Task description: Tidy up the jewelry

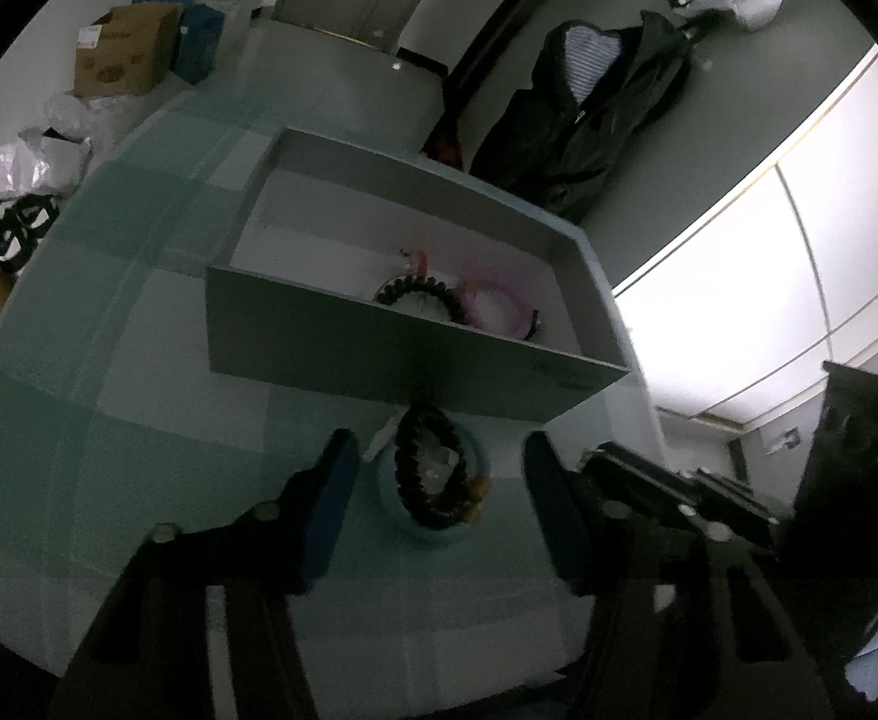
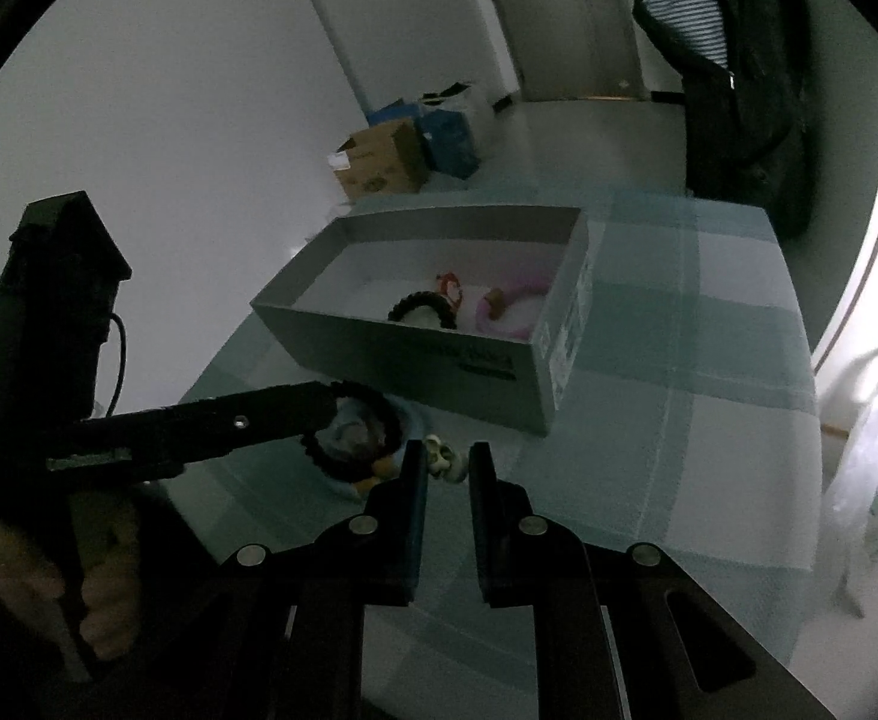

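On the left, resting on the pale green checked cloth of the table (image 1: 109,360), the left gripper (image 1: 433,468) has its blue-padded fingers partly spread on either side of a dark beaded bracelet (image 1: 430,474) that lies on a light blue round dish or ring (image 1: 439,531); the pads are apart from the beads, so nothing is held there yet. Just behind it stands the open grey cardboard box (image 1: 379,348), its near wall close to the bracelet. Inside already lie a second dark beaded bracelet (image 1: 433,294), a pink ring-shaped band (image 1: 499,306) and a small orange-red trinket (image 1: 420,261), so, by my judgement, a good part of the sorting is done. Further right, the right gripper (image 2: 446,462) has its fingers drawn narrow around a small pale, greenish-white bead piece (image 2: 442,457) at their tips; it appears to be gripped, though the dim light makes contact hard to confirm. It sits just short of the box's near corner. What seems left is to carry this pale piece over the wall into the box, and then to take up the dark bracelet and its blue dish, the last items visible outside on the cloth.
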